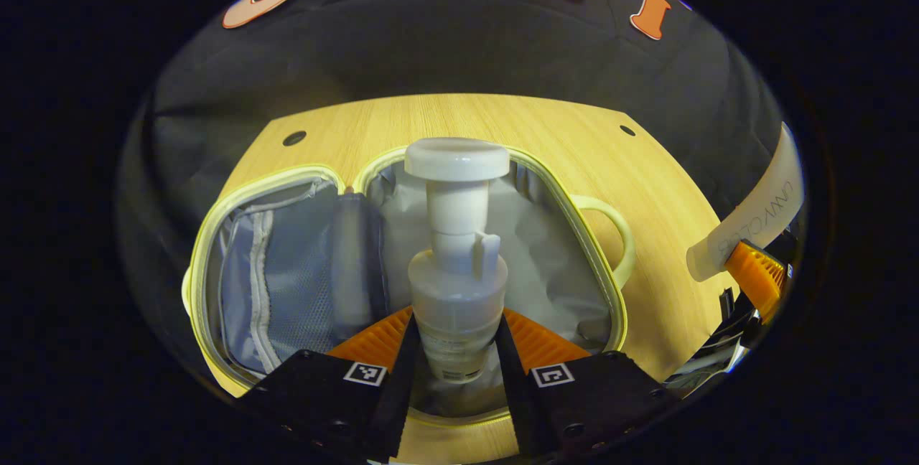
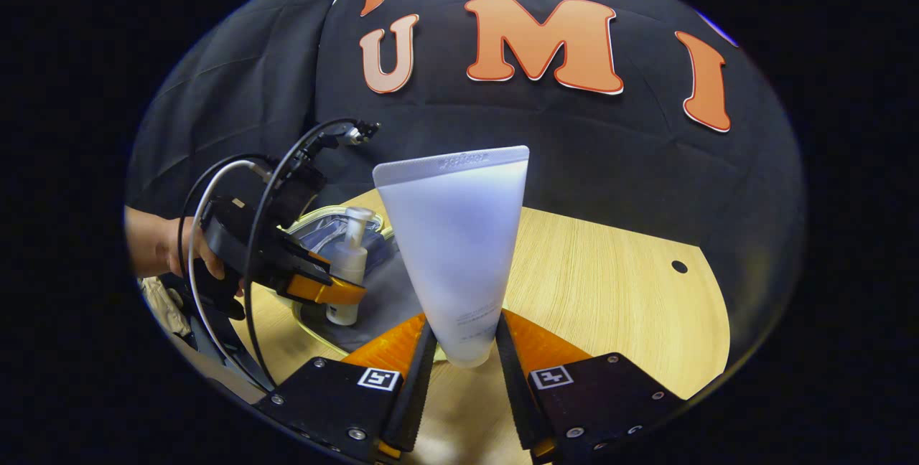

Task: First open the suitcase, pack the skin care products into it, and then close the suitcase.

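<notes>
Over open suitcase [image 1: 237, 192], claw-held pump bottle [image 1: 457, 264]

Left gripper view: pump bottle [image 1: 457, 285] hides the middle of the suitcase [image 1: 589, 235] lining behind it; bottle's base sits low between the left claw [image 1: 457, 372] fingers, bottom edge hard to make out. Near rim of the suitcase is covered by the claw body. Tube [image 1: 750, 217] at the right edge is cut off, lower end out of sight.

Right gripper view: tube's cap end is sunk between the right claw [image 2: 463, 350] fingers. Tube blocks part of the suitcase. A hand [image 2: 169, 250] is cut off at the left edge. Worktop [image 2: 610, 293] near edge hidden.
</notes>
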Motion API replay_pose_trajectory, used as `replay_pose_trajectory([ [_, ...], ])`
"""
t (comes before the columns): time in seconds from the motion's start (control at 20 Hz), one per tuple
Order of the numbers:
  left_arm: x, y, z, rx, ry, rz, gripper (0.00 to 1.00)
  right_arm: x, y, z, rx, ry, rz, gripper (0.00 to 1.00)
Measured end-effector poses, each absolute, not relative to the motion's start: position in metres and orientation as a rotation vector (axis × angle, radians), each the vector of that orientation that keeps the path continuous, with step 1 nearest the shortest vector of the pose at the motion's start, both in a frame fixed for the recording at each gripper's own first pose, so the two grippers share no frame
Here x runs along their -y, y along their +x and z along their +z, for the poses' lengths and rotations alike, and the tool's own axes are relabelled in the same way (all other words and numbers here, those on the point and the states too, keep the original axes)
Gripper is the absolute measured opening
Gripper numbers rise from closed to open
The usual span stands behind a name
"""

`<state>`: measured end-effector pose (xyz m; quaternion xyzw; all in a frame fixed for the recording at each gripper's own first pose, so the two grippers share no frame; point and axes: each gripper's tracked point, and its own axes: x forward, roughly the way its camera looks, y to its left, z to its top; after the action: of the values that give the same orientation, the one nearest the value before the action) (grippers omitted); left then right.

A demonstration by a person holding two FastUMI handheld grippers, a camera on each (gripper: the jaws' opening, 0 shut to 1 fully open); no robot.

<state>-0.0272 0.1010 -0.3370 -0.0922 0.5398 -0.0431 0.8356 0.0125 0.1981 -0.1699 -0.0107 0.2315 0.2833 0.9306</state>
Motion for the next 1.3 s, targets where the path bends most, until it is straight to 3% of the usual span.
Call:
replay_pose_trajectory([
  [0.25,-0.103,-0.025,-0.364,-1.273,-0.225,-0.089,0.59,-0.213,0.010,-0.178,-0.513,-0.004,0.567,0.52],
  [0.6,-0.105,-0.018,-0.395,-1.366,-0.299,0.042,0.58,-0.221,0.014,-0.185,-0.552,0.013,0.558,0.52],
  [0.75,-0.108,-0.003,-0.393,-1.314,-0.307,0.059,0.60,-0.222,0.015,-0.187,-0.569,0.015,0.560,0.52],
  [0.95,-0.121,0.008,-0.356,-1.146,-0.314,0.073,0.78,-0.226,0.017,-0.191,-0.593,0.035,0.570,0.52],
  [1.3,-0.192,0.008,-0.271,-0.831,-0.408,0.167,0.83,-0.261,0.014,-0.207,-0.666,0.063,0.622,0.52],
])
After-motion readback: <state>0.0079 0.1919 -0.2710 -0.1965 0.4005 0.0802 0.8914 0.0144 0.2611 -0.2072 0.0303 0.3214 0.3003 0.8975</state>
